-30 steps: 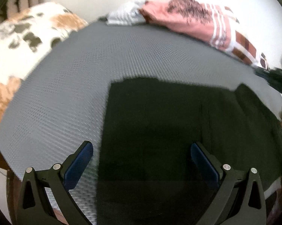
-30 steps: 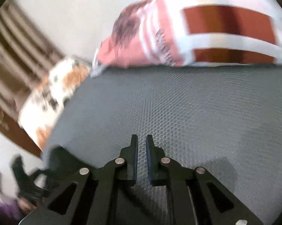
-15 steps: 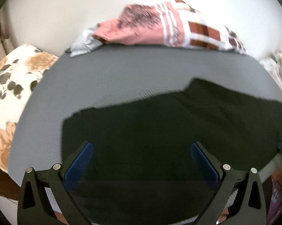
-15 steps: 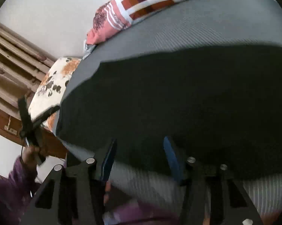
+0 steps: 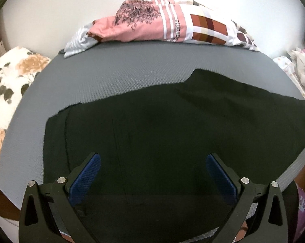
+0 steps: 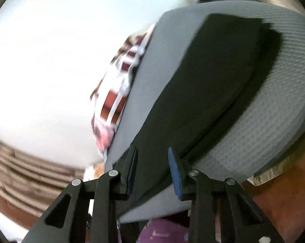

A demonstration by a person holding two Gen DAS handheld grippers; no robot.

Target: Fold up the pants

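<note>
Black pants [image 5: 172, 131] lie flat across the grey textured mat [image 5: 112, 77], folded lengthwise, one end at the left and the other running off to the right. My left gripper [image 5: 153, 158] hovers over their near part, jaws wide open and empty. In the tilted, blurred right wrist view the pants [image 6: 203, 81] stretch away along the mat [image 6: 274, 111]. My right gripper [image 6: 152, 149] sits at their near end by the table's edge. Its jaws are closing, still apart; the black cloth shows in the gap, and the pads do not press on it.
A pile of pink and checked clothes [image 5: 162, 26] lies at the mat's far edge against the white wall. A floral cushion [image 5: 8, 81] sits to the left and pale patterned cloth [image 5: 300, 70] to the right. A purple sleeve [image 6: 162, 230] shows below the right gripper.
The right gripper swept fast from the bare mat to the pants' near end, rolling over, and went from shut to apart. The left gripper shifted sideways over the pants, still open.
</note>
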